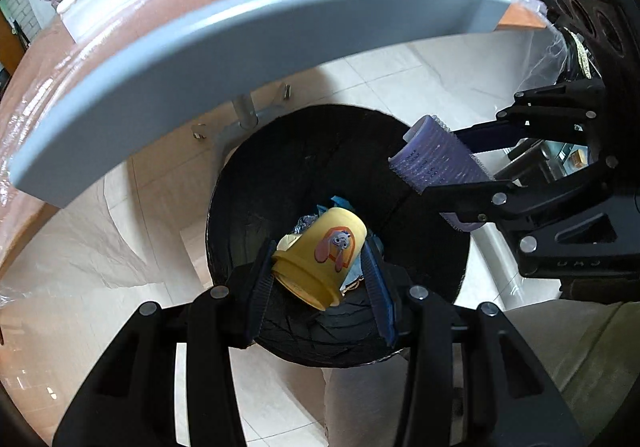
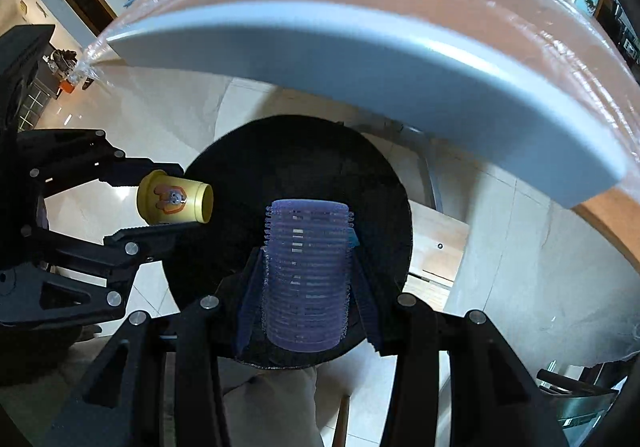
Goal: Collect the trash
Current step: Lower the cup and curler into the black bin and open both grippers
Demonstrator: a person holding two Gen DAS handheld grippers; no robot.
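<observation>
The left gripper (image 1: 320,275) clamps a small yellow cartoon-printed paper cup (image 1: 320,261), tilted; the right gripper (image 2: 306,279) is closed on a purple hair roller (image 2: 306,271) — both hang over the open black trash bin (image 1: 280,167) on the tiled floor (image 1: 400,75), near the table's grey edge (image 1: 240,47).

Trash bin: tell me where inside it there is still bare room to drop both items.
The bin has bare black lining along its left wall and its far wall. The bottom centre is crowded with blue and foil scraps, right below the yellow cup. The purple roller hangs over dark, mostly bare lining.
</observation>
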